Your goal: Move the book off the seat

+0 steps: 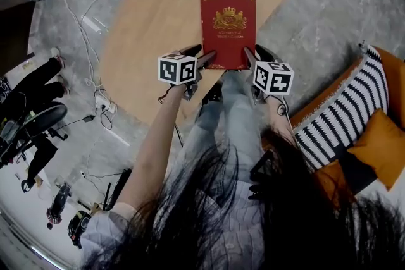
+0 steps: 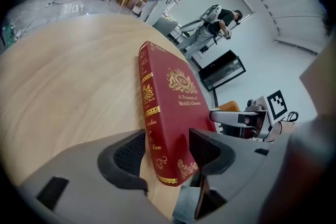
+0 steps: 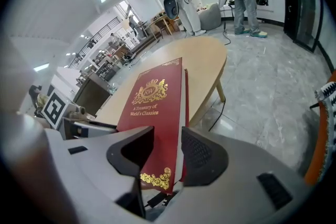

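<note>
The red book (image 1: pixel 228 25) lies on the wooden counter (image 1: pixel 145 35), its near end overhanging the edge. The right gripper (image 3: pixel 167 152) has its jaws closed on the fore-edge corner. The left gripper (image 2: pixel 167 153) stands with jaws wide around the spine corner, apparently not pressing. Lifted now, the heavy book could twist out of that single corner grip and fall.

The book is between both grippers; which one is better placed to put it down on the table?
Probably the right gripper: it is closed on the red book's near corner above the wooden table, while the left gripper stands open around the spine.
</note>
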A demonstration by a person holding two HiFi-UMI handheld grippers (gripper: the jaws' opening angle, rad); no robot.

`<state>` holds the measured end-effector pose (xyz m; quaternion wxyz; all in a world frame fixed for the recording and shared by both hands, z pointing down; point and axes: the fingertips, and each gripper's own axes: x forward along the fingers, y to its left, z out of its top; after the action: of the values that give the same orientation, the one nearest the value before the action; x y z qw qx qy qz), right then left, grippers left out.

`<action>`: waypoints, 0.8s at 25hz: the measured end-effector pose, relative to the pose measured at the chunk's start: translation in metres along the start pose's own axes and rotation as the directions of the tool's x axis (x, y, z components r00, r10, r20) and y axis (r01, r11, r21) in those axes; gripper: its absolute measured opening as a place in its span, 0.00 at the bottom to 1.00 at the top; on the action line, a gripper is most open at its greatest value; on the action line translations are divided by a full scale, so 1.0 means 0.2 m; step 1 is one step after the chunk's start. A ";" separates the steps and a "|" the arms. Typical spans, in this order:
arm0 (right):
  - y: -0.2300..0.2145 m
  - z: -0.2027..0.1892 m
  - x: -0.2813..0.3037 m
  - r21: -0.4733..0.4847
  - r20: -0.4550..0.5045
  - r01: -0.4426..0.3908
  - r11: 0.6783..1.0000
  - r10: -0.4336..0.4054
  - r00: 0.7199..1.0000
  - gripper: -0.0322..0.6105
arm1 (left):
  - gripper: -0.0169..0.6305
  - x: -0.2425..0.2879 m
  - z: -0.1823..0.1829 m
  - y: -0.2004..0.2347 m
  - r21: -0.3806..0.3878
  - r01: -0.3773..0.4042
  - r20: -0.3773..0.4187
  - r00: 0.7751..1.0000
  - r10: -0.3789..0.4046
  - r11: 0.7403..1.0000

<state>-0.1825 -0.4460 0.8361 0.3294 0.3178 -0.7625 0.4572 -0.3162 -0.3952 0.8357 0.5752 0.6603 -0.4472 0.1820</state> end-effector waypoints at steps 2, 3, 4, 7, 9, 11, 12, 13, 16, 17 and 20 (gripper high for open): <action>-0.01 0.02 -0.03 0.018 0.017 0.002 1.000 -0.003 1.000 0.29 | 0.42 -0.04 -0.01 -0.01 -0.013 0.003 0.029 1.000 -0.003 1.000; -0.01 0.03 -0.04 0.025 0.026 0.003 1.000 -0.003 1.000 0.29 | 0.42 -0.06 0.00 -0.02 -0.023 0.006 0.047 0.999 -0.005 1.000; -0.01 0.04 -0.05 0.029 0.036 0.004 1.000 -0.005 0.999 0.29 | 0.42 -0.08 0.00 -0.03 -0.031 0.007 0.065 0.998 -0.005 0.999; 0.01 0.05 -0.10 0.027 0.057 0.007 1.000 -0.008 0.998 0.29 | 0.42 -0.15 0.00 -0.06 -0.041 0.013 0.105 0.994 -0.009 0.999; 0.03 0.05 -0.14 0.020 0.071 0.007 1.000 -0.009 0.997 0.29 | 0.42 -0.19 0.01 -0.07 -0.033 0.016 0.132 0.991 -0.012 0.999; 0.06 0.06 -0.19 0.018 0.095 0.002 1.000 -0.004 0.995 0.29 | 0.42 -0.24 0.04 -0.09 -0.025 0.013 0.169 0.986 -0.009 1.000; 0.08 0.07 -0.22 0.018 0.110 -0.002 1.000 0.000 0.994 0.29 | 0.42 -0.26 0.06 -0.11 -0.027 0.011 0.192 0.981 -0.006 1.000; 0.10 0.08 -0.25 0.017 0.123 -0.008 1.000 0.006 0.992 0.29 | 0.42 -0.29 0.08 -0.12 -0.032 0.011 0.216 0.976 -0.004 0.999; 0.18 0.09 -0.35 0.003 0.156 -0.020 1.000 0.020 0.988 0.29 | 0.42 -0.36 0.11 -0.18 -0.047 0.032 0.282 0.959 -0.017 0.998; 0.21 0.09 -0.38 -0.003 0.168 -0.025 1.000 0.025 0.986 0.29 | 0.42 -0.39 0.11 -0.21 -0.040 0.041 0.297 0.955 -0.028 0.998; 0.32 0.11 -0.50 -0.020 0.211 -0.047 0.999 0.050 0.976 0.28 | 0.42 -0.48 0.12 -0.32 0.012 0.062 0.316 0.947 -0.063 0.998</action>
<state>-0.1788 -0.4229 0.7173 0.2376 0.3434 -0.8042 0.4229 -0.3226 -0.3846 0.7186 0.5008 0.6954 -0.5124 0.0559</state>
